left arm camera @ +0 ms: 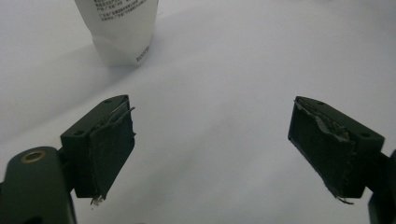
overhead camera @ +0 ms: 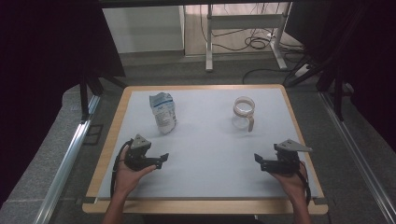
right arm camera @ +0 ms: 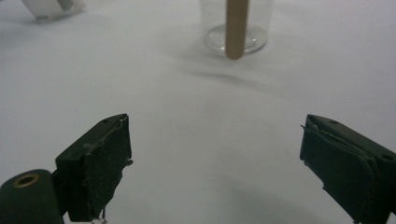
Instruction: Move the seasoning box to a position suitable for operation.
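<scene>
White table (overhead camera: pixel 205 177) w/ wood edge: left gripper (overhead camera: pixel 161 160) low at near-left, jaws spread wide, nothing between them, held in left hand (overhead camera: pixel 125 176); right gripper (overhead camera: pixel 258 161) low at near-right, jaws also wide & empty, held in right hand (overhead camera: pixel 292 181). White-and-blue bag (overhead camera: pixel 162 112) upright at far-left of table, ahead of left gripper and well apart from it, printed base visible in left gripper view (left arm camera: pixel 120 28). Clear glass jug (overhead camera: pixel 243 113) w/ tan handle at far-right, handle facing near side, ahead of right gripper, seen again in right gripper view (right arm camera: pixel 236 28).
</scene>
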